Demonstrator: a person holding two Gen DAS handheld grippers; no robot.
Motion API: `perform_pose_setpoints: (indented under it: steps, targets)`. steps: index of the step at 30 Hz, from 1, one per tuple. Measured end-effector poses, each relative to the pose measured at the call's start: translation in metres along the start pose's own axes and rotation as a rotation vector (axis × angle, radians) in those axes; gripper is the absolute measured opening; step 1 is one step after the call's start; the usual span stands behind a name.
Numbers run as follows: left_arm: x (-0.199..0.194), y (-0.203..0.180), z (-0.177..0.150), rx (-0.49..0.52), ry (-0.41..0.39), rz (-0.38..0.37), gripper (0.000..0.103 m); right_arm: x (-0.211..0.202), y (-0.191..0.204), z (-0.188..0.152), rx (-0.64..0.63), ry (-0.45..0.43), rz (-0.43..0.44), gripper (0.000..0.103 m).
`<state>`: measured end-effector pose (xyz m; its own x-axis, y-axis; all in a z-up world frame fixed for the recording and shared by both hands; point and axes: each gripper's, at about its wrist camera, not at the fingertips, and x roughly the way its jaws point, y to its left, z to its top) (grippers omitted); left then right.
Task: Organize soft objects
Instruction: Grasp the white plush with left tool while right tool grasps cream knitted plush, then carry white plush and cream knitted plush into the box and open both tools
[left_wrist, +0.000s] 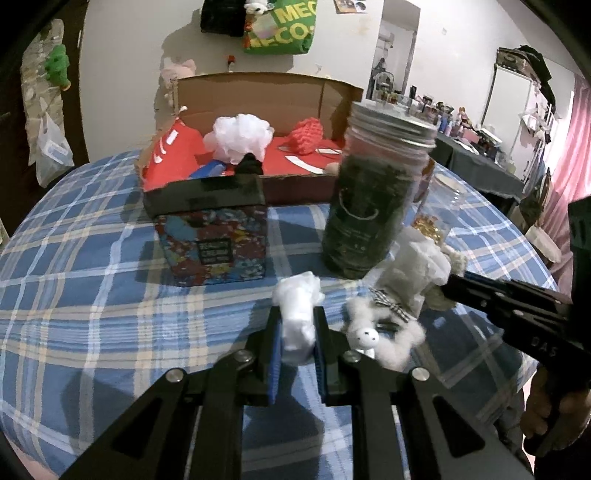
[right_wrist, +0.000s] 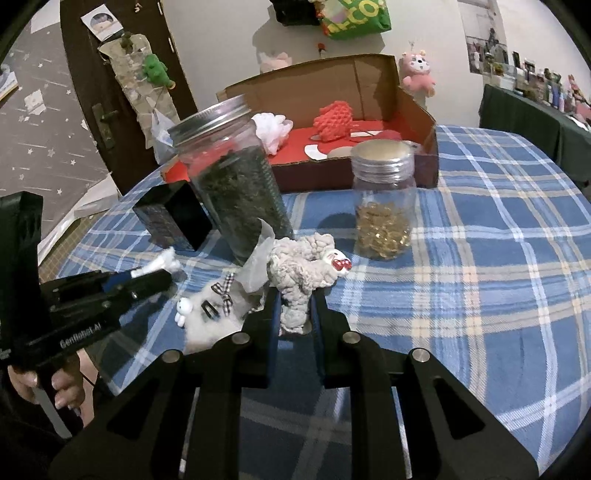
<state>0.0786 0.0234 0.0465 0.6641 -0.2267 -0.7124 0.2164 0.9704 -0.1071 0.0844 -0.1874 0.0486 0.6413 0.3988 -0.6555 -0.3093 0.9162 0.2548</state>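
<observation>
In the left wrist view my left gripper (left_wrist: 297, 334) is shut on a crumpled white soft wad (left_wrist: 298, 314), just above the blue plaid cloth. Right of it lies a fluffy white scrunchie (left_wrist: 384, 336) with a small white figure and a checked bow. My right gripper (right_wrist: 293, 314) is shut on a grey knitted scrunchie (right_wrist: 303, 273) with a red-and-white charm; the fluffy white scrunchie (right_wrist: 210, 314) lies to its left, under a scrap of white tissue (right_wrist: 258, 262). The cardboard box (left_wrist: 258, 92) behind holds a white mesh pouf (left_wrist: 242, 136) and a red knitted item (left_wrist: 306, 134).
A tall jar of dark green leaves (left_wrist: 369, 206) and a small patterned box (left_wrist: 214, 247) stand between the grippers and the cardboard box. A shorter jar with golden pieces (right_wrist: 384, 206) stands to the right. A person's hand (right_wrist: 66, 387) holds the left gripper's handle.
</observation>
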Motion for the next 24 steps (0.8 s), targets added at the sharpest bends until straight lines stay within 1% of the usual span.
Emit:
perform_pose_setpoints:
  steps: [12, 16, 24]
  targets:
    - [-0.012, 0.032, 0.002, -0.058, -0.01, 0.037, 0.016, -0.019, -0.027, -0.001, 0.058, -0.019, -0.054, 0.015]
    - [-0.011, 0.046, 0.001, -0.083, 0.009, 0.038, 0.016, -0.02, -0.035, 0.0, 0.081, -0.016, -0.055, 0.015]
    - [-0.013, 0.073, 0.003, -0.111, 0.018, 0.071, 0.016, -0.027, -0.052, 0.004, 0.105, -0.023, -0.102, 0.015]
